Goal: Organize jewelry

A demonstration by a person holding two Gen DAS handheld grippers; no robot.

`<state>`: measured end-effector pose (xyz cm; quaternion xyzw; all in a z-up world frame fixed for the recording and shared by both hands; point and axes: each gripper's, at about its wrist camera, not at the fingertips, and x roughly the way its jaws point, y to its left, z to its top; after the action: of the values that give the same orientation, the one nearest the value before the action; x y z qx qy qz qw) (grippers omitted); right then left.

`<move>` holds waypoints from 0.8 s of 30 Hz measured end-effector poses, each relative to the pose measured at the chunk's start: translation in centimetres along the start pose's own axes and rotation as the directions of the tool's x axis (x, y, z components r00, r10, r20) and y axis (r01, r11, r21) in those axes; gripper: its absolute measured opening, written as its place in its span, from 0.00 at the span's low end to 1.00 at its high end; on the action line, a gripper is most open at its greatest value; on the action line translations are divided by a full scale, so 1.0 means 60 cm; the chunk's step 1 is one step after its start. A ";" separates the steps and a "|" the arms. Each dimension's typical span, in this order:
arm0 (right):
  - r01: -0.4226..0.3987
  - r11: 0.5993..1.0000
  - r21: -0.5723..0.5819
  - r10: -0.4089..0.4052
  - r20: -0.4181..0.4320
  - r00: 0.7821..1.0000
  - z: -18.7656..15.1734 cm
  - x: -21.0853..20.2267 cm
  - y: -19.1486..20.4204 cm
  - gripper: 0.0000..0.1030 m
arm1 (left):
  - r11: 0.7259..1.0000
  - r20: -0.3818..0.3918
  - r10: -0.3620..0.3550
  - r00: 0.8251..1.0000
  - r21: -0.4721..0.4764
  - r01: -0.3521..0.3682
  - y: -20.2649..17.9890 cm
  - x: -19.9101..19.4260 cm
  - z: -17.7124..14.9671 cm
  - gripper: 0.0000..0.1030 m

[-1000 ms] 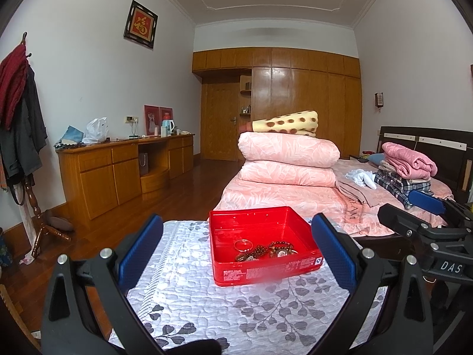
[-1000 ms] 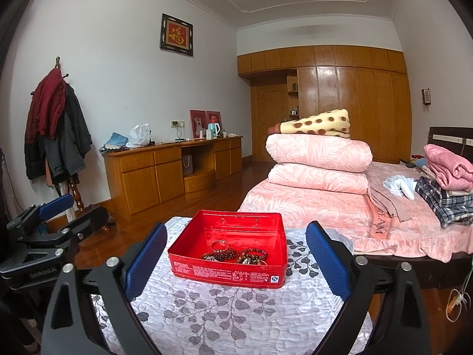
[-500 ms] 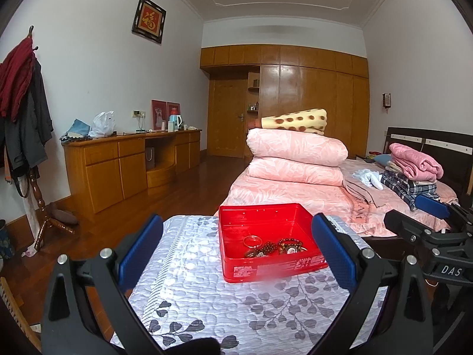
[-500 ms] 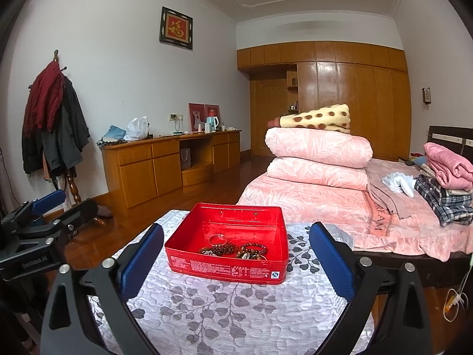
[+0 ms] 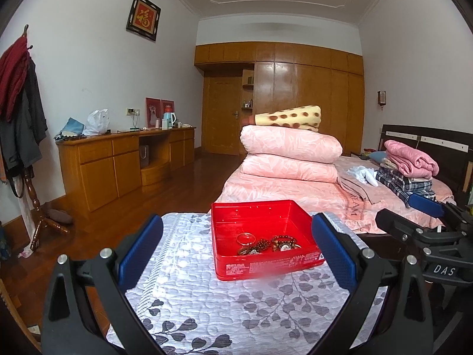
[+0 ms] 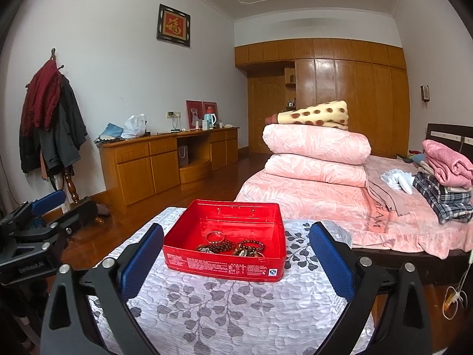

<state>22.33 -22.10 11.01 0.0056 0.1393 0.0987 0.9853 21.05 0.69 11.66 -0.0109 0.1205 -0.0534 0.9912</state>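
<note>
A red tin box (image 5: pixel 260 266) (image 6: pixel 224 267) stands open on a table with a grey leaf-patterned cloth (image 5: pixel 236 310) (image 6: pixel 221 310). Inside lie a silver ring bangle (image 5: pixel 246 238) (image 6: pixel 215 236) and several dark beaded bracelets (image 5: pixel 266 245) (image 6: pixel 233 247). My left gripper (image 5: pixel 236 250) is open and empty, short of the box and above the cloth. My right gripper (image 6: pixel 236 256) is open and empty, also short of the box. Each gripper shows at the edge of the other's view, the right one (image 5: pixel 425 230) and the left one (image 6: pixel 35 222).
A bed (image 6: pixel 310 198) with folded pink quilts (image 5: pixel 289 153) and stacked clothes (image 6: pixel 443 177) lies behind the table. A wooden sideboard (image 5: pixel 124 162) runs along the left wall. A coat stand (image 6: pixel 53 118) with clothes is at the far left.
Both grippers have shifted a little, and the box sits slightly further right in the left view. Both stay open and empty.
</note>
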 end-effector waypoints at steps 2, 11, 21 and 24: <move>0.000 1.000 0.000 0.000 0.000 1.000 0.000 0.000 -0.001 0.94 | 1.000 -0.001 0.000 1.000 0.001 0.000 -0.002 0.000 -0.001 0.95; 0.001 1.000 -0.001 -0.001 0.001 1.000 0.000 0.000 -0.003 0.94 | 1.000 -0.002 0.012 1.000 0.003 -0.012 -0.001 -0.002 -0.003 0.95; 0.000 1.000 -0.001 0.000 0.001 1.000 -0.001 0.000 -0.002 0.94 | 1.000 -0.003 0.014 1.000 0.002 -0.014 0.000 -0.001 -0.003 0.95; 0.001 1.000 -0.001 -0.001 0.000 1.000 -0.001 0.000 -0.004 0.94 | 1.000 -0.003 0.014 1.000 0.002 -0.014 0.000 -0.001 -0.003 0.95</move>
<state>22.38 -22.30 10.95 0.0053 0.1392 0.0984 0.9854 20.97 0.68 11.50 -0.0093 0.1221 -0.0467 0.9914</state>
